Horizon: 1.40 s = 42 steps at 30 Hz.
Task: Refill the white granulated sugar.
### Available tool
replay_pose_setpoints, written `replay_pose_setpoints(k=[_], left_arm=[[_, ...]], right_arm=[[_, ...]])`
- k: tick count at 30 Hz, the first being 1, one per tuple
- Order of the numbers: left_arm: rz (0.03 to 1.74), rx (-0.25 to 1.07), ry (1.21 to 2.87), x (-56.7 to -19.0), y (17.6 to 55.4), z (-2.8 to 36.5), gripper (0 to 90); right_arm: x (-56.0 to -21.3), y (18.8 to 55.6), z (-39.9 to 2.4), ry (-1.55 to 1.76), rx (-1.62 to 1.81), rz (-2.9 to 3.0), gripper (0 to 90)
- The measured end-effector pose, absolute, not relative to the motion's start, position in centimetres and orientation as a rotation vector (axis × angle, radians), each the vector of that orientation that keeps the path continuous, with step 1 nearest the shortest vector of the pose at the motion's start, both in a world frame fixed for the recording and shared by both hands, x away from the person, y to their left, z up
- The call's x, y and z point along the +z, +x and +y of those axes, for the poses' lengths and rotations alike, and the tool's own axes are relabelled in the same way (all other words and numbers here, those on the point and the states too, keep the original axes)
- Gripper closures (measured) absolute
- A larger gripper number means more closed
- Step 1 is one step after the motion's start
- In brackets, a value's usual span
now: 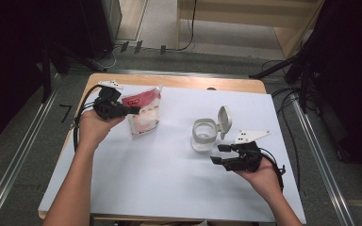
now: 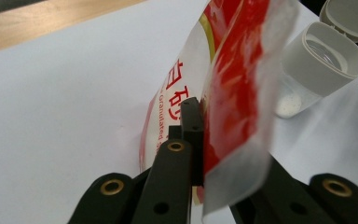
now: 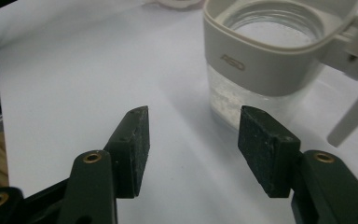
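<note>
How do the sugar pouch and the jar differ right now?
The sugar pouch is a soft red-and-white bag clamped in the left gripper; the jar is rigid and clear, standing free just ahead of the open right gripper. The jar's lid is flipped open. Both sit on the white sheet.

- Pouch (image 1: 143, 112): red-and-white plastic bag with red lettering, upright, its edge pinched in the left gripper (image 1: 133, 110).
- Jar (image 1: 203, 134): clear, grey collar, lid flipped open, white grains inside, just ahead of the right gripper (image 1: 219, 154).
</note>
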<state>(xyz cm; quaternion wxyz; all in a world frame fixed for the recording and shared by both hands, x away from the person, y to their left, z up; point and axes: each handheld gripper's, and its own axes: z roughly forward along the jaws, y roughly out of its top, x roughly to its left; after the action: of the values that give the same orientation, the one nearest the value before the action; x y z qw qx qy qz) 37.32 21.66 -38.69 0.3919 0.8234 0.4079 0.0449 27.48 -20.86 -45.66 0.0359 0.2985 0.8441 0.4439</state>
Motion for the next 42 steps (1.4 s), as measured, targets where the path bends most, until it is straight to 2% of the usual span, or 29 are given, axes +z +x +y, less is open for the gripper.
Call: replay_pose_setpoints(k=[9,14,22,27,32,42], left_arm=[[1.007,0.070,2.096,-37.8,37.1,20.9,90.0],[0.986,-0.031,2.085,-37.0,36.6,20.6,90.0],[0.916,-0.009,2.088,-34.5,35.2,19.5,90.0],[0.862,-0.077,2.067,-33.2,34.5,19.3,90.0],[0.824,-0.087,2.075,-32.1,33.7,18.6,90.0],[0.796,-0.076,2.106,-31.5,32.9,17.7,90.0]], right_arm=[[-44.9,26.7,-19.5,0.827,1.399,2.601,43.6],[-44.5,26.2,-18.9,0.810,1.439,2.575,43.1],[-44.3,25.8,-17.3,0.745,1.438,2.575,43.3],[-44.4,26.2,-16.3,0.795,1.463,2.581,43.3],[-44.6,26.4,-15.2,0.825,1.452,2.599,43.0],[-45.2,27.1,-12.5,0.760,1.451,2.601,43.6]])
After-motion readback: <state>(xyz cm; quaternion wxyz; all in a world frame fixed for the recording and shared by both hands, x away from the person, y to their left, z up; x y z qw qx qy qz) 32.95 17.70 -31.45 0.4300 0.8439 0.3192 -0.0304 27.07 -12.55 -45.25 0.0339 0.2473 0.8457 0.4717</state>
